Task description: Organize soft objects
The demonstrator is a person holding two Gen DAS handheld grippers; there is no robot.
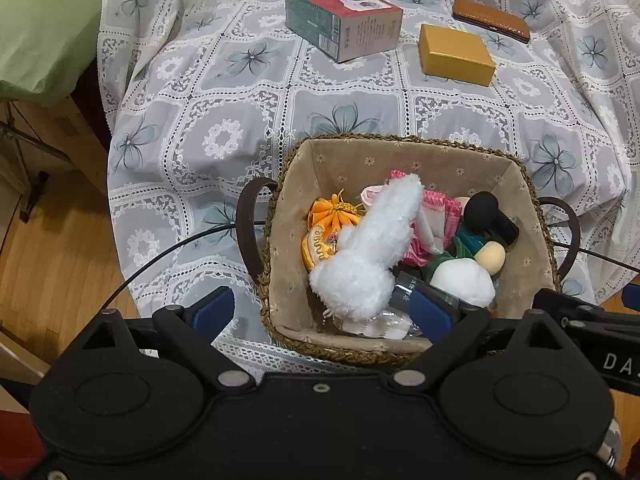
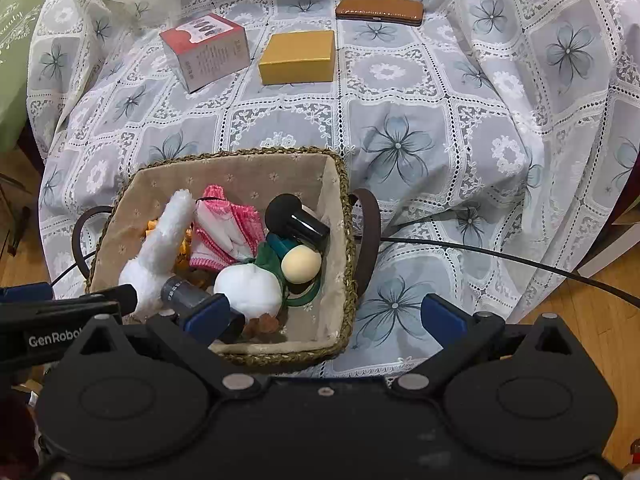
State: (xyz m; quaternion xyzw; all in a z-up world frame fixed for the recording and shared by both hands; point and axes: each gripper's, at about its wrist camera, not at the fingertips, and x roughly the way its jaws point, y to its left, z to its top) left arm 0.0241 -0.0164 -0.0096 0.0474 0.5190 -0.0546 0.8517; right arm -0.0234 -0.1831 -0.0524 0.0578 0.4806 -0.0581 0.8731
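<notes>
- Left gripper (image 1: 324, 314) is seen spread wide: one blue pad (image 1: 212, 308) is outside the basket (image 1: 400, 146), over the cloth (image 1: 240, 100); the other pad is inside, near the front wall. Nothing is pinched.
- White plush (image 1: 370, 252) is seen between the left pads, untouched by either, leaning tilted from the front of the basket toward the middle.
- Right gripper (image 2: 328, 316) is also spread wide: one pad (image 2: 208, 314) is inside the basket just beside the white ball (image 2: 248, 286), the other is outside over the cloth. Nothing is held.
- Basket is placed at the near edge of the table, dark handles on both sides.
- Basket contents: orange item (image 1: 334, 214) at left, pink-white cloth (image 2: 226, 232) at centre, black brush (image 2: 296, 220) at right, beige egg sponge (image 2: 301, 265) just in front of the brush, green item (image 2: 268, 258) between ball and sponge.
- Grey tube (image 2: 180, 292) is seen low at the front, between plush and ball.
- Well apart, at the far side of the cloth: red box (image 1: 344, 20), yellow box (image 1: 456, 54), brown case (image 1: 491, 20).
- Black cable (image 2: 500, 256) is laid across the cloth beside the basket.
</notes>
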